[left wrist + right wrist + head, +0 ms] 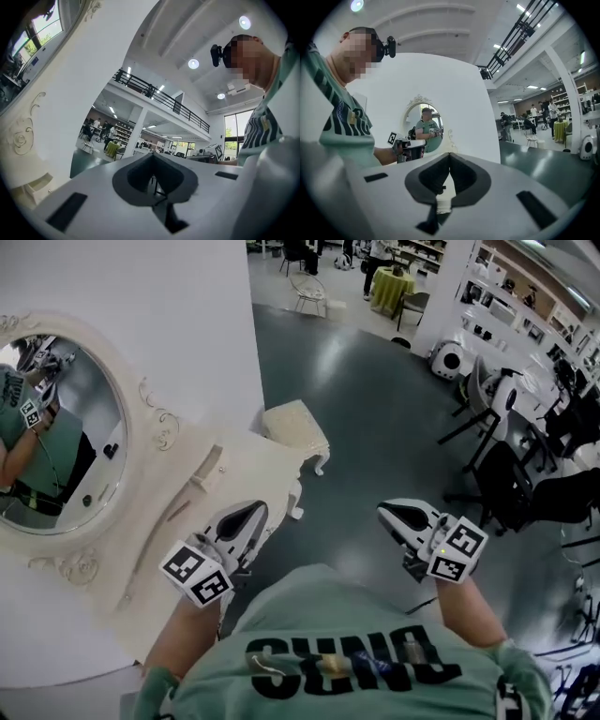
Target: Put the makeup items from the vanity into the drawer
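The white table (258, 457) with a round mirror (56, 437) stands on the left, on a dark green floor (375, 399). A small cream stool (296, 427) sits just beside it, and black chairs (497, 474) stand far off on the right. A little drawer (208, 468) on the table looks shut. The table's near side is hidden, and I cannot make out any makeup items. The left tongs (253, 514) and the right tongs (387, 512) are held close to the person's green shirt (347, 643). Both are pinched together and hold nothing.
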{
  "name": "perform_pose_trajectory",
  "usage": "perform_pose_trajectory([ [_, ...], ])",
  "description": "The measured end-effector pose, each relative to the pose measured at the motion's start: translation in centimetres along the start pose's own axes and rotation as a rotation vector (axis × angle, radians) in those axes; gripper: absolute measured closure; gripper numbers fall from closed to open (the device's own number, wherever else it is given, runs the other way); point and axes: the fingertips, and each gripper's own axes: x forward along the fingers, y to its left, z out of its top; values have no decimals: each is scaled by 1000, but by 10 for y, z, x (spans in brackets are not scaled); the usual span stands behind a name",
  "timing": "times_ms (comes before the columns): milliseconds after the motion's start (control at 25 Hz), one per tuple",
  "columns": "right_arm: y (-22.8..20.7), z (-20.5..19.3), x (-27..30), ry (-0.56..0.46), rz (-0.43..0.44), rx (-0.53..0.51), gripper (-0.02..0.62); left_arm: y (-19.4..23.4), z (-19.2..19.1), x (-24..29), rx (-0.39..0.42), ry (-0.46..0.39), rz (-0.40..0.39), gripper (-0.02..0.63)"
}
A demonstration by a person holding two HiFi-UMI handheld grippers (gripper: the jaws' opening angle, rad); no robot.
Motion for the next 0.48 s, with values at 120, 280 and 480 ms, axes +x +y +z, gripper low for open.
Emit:
perform_pose_trajectory([
  [120, -33, 5, -2, -3, 10, 6, 584, 4, -8, 17, -11, -25, 47, 598],
  [280, -66, 17, -4, -4, 43, -12, 584, 1, -14, 39, -31, -56, 90, 598],
  [480, -88, 22, 1, 5, 88, -12, 584, -4, -13, 51, -19, -64, 133, 598],
])
